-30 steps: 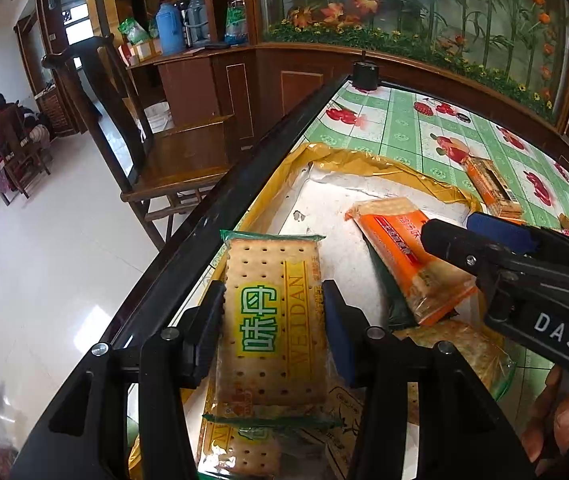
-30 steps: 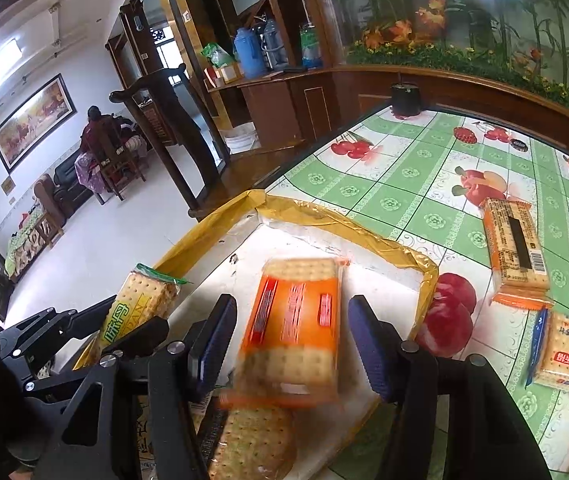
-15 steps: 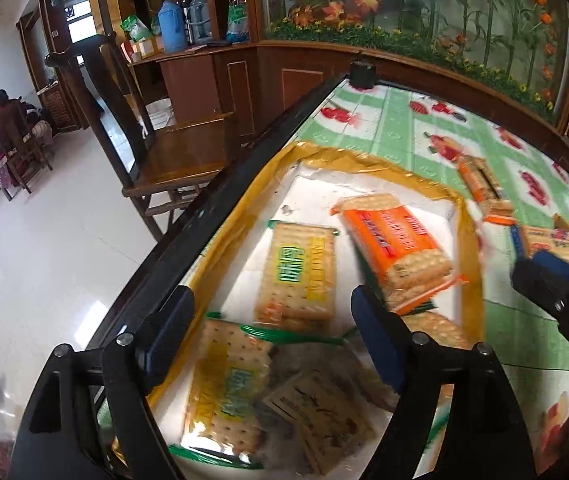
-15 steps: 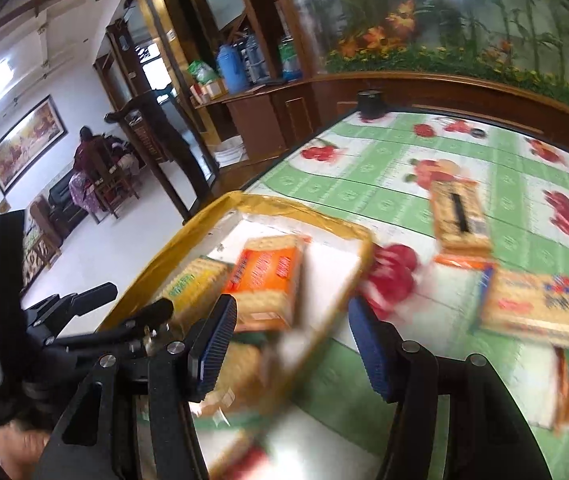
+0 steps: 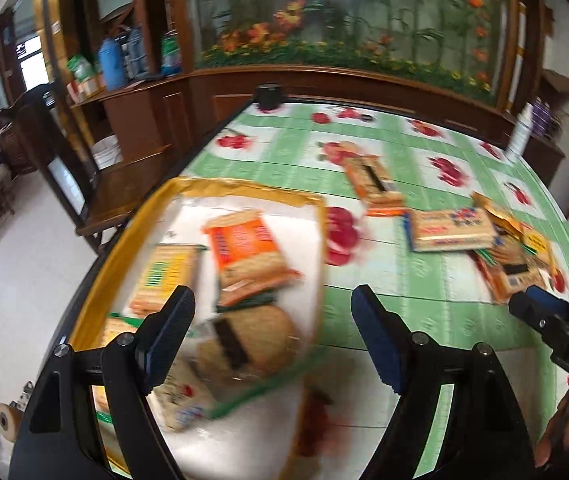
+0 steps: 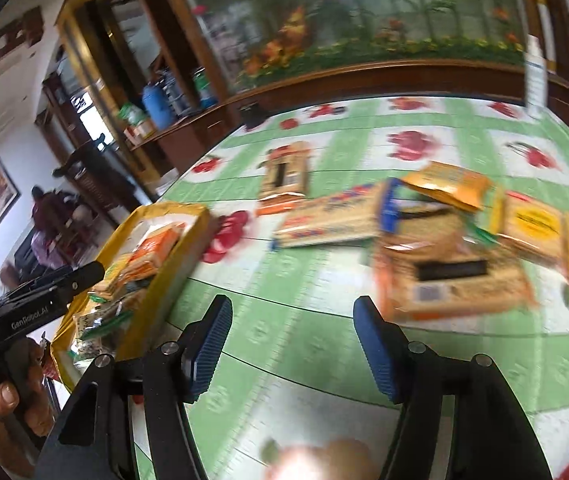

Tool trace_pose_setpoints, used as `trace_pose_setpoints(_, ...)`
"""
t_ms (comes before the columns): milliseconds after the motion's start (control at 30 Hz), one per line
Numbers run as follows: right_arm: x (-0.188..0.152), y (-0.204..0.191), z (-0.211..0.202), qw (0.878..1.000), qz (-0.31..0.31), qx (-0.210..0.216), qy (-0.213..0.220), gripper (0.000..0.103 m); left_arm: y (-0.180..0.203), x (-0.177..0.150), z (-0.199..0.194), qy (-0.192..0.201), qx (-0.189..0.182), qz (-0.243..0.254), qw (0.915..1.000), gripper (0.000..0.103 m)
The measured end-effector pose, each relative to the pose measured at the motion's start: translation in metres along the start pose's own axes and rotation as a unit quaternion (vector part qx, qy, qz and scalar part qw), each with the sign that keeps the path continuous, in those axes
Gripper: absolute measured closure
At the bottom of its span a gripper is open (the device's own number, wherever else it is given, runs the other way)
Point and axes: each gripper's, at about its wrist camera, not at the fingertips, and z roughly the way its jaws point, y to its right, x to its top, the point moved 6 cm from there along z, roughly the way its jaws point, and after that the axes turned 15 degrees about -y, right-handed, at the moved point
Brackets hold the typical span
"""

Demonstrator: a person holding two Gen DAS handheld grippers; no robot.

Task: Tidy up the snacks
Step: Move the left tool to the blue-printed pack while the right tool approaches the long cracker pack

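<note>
A yellow-rimmed tray (image 5: 244,191) at the table's left edge holds several cracker packs, among them an orange pack (image 5: 246,250) and a yellow-green pack (image 5: 164,274). My left gripper (image 5: 272,336) is open and empty above the tray's right rim. My right gripper (image 6: 288,344) is open and empty over bare tablecloth, right of the tray (image 6: 194,232). Loose snack packs lie ahead of it: a large orange-edged pack (image 6: 452,280), a long blue-edged pack (image 6: 332,220), a yellow pack (image 6: 536,228) and a far orange pack (image 6: 284,176). Both views are blurred by motion.
The green fruit-print tablecloth (image 5: 424,160) covers the table. A dark wooden chair (image 5: 124,184) stands left of the table edge. A black cup (image 5: 269,96) sits at the far corner, a white bottle (image 6: 534,76) at the far right. A wooden cabinet and planter wall lie behind.
Both grippers let go of their cracker packs, which now lie in the tray. Both have opened, pulled back and swung right, the right one toward the loose packs.
</note>
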Motion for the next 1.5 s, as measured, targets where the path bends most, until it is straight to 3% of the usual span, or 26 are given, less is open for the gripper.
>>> trace_pose_setpoints(533, -0.035, 0.081, -0.049, 0.997, 0.064, -0.027, 0.029, 0.034, 0.064, -0.015, -0.010, -0.007, -0.028, 0.055, 0.9981, 0.022)
trace_pose_setpoints(800, -0.022, 0.120, -0.060, 0.994, 0.093, -0.043, 0.035, 0.031, 0.084, -0.011, 0.011, -0.020, -0.038, 0.086, 0.9954, 0.022)
trace_pose_setpoints(1033, -0.013, 0.126, -0.062, 0.995, 0.087, -0.045, 0.033, 0.025, 0.123, 0.020, 0.037, -0.027, -0.053, 0.175, 0.9827, 0.022)
trace_pose_setpoints(1200, -0.007, 0.129, -0.058, 0.996, 0.077, -0.047, 0.021, 0.017, 0.153, 0.036, 0.047, -0.042, -0.080, 0.249, 0.9643, 0.022)
trace_pose_setpoints(1267, -0.002, 0.131, -0.056, 0.996, 0.067, -0.049, 0.011, 0.017, 0.160, 0.039, 0.052, -0.048, -0.072, 0.270, 0.9588, 0.022)
trace_pose_setpoints(1367, 0.010, 0.134, -0.054, 0.997, 0.043, -0.066, -0.001, 0.017, 0.162, 0.040, 0.059, -0.056, -0.061, 0.269, 0.9595, 0.022)
trace_pose_setpoints(1500, 0.028, 0.143, -0.047, 0.994, 0.013, -0.106, -0.025, 0.017, 0.156, 0.041, 0.071, -0.095, -0.083, 0.214, 0.9687, 0.022)
